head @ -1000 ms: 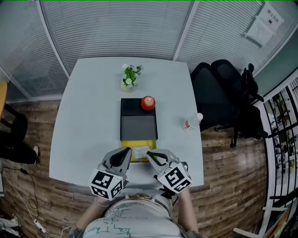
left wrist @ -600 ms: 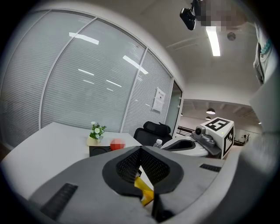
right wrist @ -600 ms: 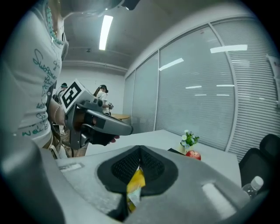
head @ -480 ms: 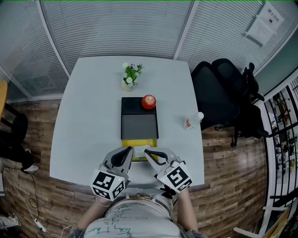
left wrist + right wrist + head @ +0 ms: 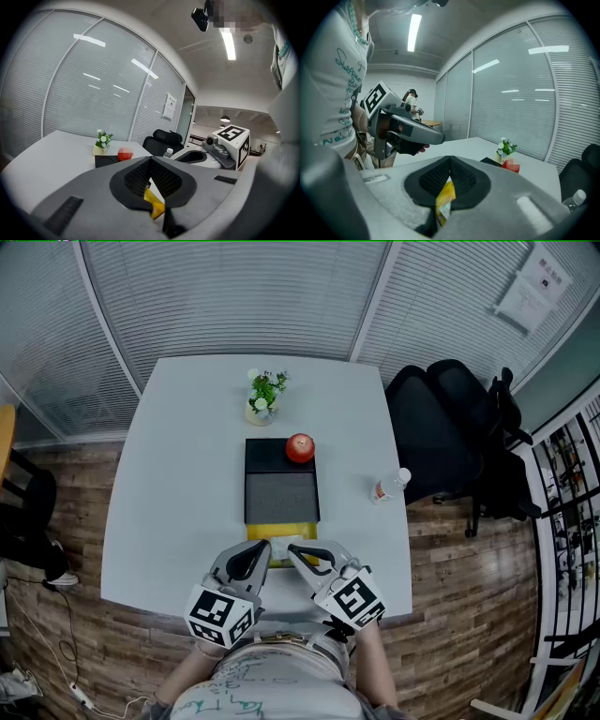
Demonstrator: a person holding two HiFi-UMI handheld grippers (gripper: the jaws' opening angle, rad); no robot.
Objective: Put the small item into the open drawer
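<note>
- Two hand-held grippers at lower centre, left (image 5: 255, 552) and right (image 5: 298, 557), are both clamped shut on one yellow-and-white packet (image 5: 283, 546).
- The packet shows over one open yellow drawer (image 5: 302, 529), just below one black box (image 5: 281, 495).
- One apple (image 5: 300, 447) sits on the box.
- One plant (image 5: 262, 395) and one bottle (image 5: 389, 486) stand on the white worktop (image 5: 178, 474).
</note>
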